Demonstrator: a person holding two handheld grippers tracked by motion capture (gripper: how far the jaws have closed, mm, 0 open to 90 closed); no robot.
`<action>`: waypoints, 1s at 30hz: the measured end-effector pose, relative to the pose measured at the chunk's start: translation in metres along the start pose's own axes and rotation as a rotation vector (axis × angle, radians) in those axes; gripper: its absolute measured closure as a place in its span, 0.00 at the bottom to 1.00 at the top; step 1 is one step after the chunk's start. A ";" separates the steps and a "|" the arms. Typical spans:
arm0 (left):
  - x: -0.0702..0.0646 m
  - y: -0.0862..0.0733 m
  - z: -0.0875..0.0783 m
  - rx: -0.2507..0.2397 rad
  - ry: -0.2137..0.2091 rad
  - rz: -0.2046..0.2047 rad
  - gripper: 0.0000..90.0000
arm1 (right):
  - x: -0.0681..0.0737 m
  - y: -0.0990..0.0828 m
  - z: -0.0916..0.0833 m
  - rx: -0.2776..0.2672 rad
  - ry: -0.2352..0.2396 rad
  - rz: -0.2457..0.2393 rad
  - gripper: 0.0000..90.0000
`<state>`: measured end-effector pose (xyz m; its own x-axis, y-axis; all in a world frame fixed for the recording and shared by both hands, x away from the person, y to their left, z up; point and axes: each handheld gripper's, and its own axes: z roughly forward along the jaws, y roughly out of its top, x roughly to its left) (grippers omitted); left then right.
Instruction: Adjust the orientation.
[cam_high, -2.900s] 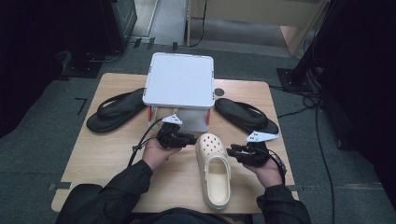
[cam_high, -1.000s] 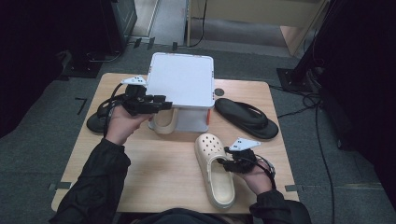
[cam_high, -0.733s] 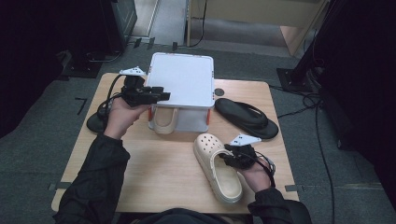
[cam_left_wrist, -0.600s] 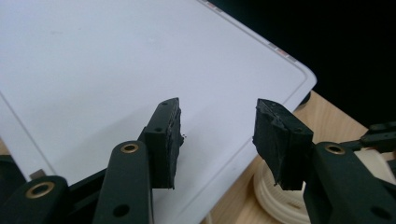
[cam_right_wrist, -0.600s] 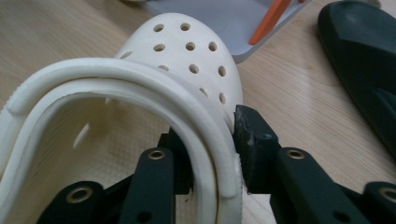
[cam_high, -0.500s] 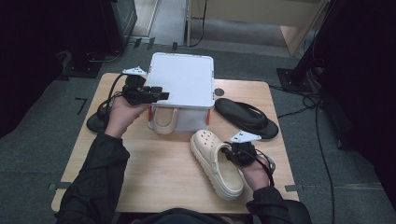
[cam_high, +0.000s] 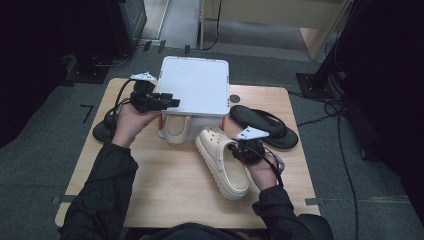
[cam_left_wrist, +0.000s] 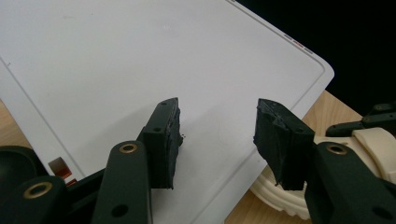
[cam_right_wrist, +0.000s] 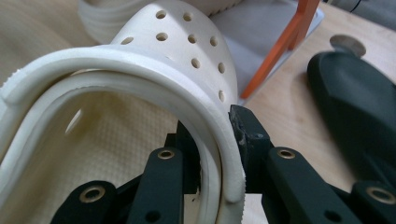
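Note:
A cream clog (cam_high: 220, 165) lies at an angle on the wooden table, toe toward the white shelf (cam_high: 195, 90). My right gripper (cam_high: 239, 149) is shut on its right side wall; its jaws have just been closing, and in the right gripper view (cam_right_wrist: 212, 128) one jaw sits inside the clog (cam_right_wrist: 154, 60) and one outside. A second cream clog (cam_high: 175, 129) sits under the shelf between orange legs. My left gripper (cam_high: 170, 102) hovers open over the shelf's front left corner. Nothing is between its jaws (cam_left_wrist: 217, 126) above the white top (cam_left_wrist: 140, 60), with the second clog (cam_left_wrist: 275, 191) below.
A black flip-flop (cam_high: 265, 125) lies right of the shelf, close to the held clog and near an orange leg (cam_right_wrist: 285, 42). Another black flip-flop (cam_high: 102, 131) lies left of the shelf behind my left hand. Bare table (cam_high: 165, 185) stretches toward the person.
The right gripper has closed on the clog's side wall and swung the clog left, raising it a little. The left gripper has stayed open at the shelf's corner.

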<state>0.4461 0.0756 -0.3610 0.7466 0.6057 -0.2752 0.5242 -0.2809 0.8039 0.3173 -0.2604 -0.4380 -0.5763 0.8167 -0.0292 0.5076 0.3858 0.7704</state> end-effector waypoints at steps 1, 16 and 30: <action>0.000 0.000 0.000 0.000 0.002 0.001 0.56 | -0.001 0.004 0.004 -0.003 -0.004 -0.005 0.83; 0.000 -0.001 -0.001 0.002 0.001 0.012 0.57 | -0.002 0.023 0.046 0.010 -0.083 0.018 0.81; 0.000 -0.002 0.000 0.001 0.006 0.026 0.57 | 0.000 0.015 0.051 0.028 -0.053 0.031 0.71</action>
<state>0.4449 0.0765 -0.3626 0.7576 0.6025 -0.2513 0.5052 -0.2974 0.8101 0.3579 -0.2327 -0.4592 -0.5254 0.8499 -0.0402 0.5426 0.3711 0.7536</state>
